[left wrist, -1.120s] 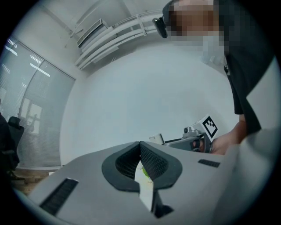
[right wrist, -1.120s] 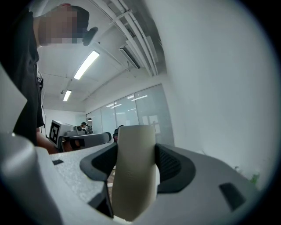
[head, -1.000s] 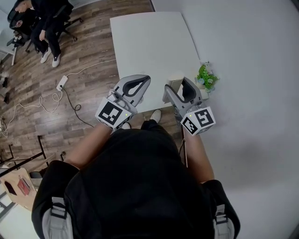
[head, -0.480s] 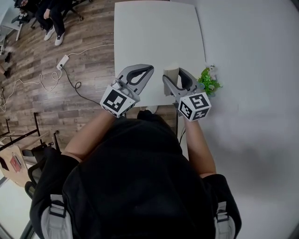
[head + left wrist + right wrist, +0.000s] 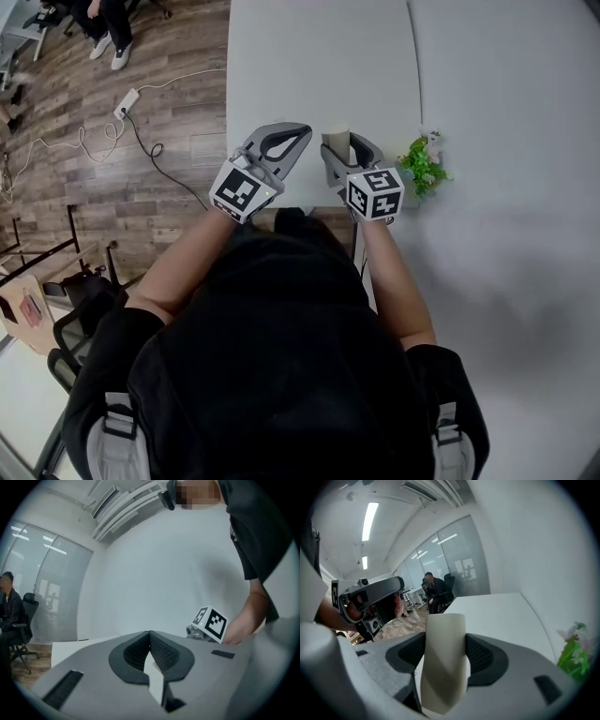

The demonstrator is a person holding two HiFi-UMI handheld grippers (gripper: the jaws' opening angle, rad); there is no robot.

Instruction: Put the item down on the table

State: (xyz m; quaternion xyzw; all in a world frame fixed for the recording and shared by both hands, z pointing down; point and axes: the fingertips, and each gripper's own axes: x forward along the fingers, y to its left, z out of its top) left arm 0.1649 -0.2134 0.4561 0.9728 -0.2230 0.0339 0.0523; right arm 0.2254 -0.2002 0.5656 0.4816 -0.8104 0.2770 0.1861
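Note:
My right gripper (image 5: 339, 150) is shut on a cream, twisted vase (image 5: 443, 660) that stands upright between its jaws; in the head view the vase (image 5: 336, 143) shows over the near edge of the white table (image 5: 319, 66). My left gripper (image 5: 292, 134) hangs beside it to the left, over the same edge, shut with nothing in it; in the left gripper view the gripper (image 5: 150, 634) has its jaw tips touching. The right gripper (image 5: 445, 641) clamps the vase at mid-height.
A small green plant (image 5: 424, 167) with pale flowers stands just right of the right gripper, by the white wall. Left of the table lies wood floor with a power strip (image 5: 127, 101) and cables. People sit on chairs (image 5: 103, 19) at the far left.
Both grippers have moved forward over the table's near edge, the right one carrying the vase. The head camera has shifted forward, so the table now sits nearer the middle.

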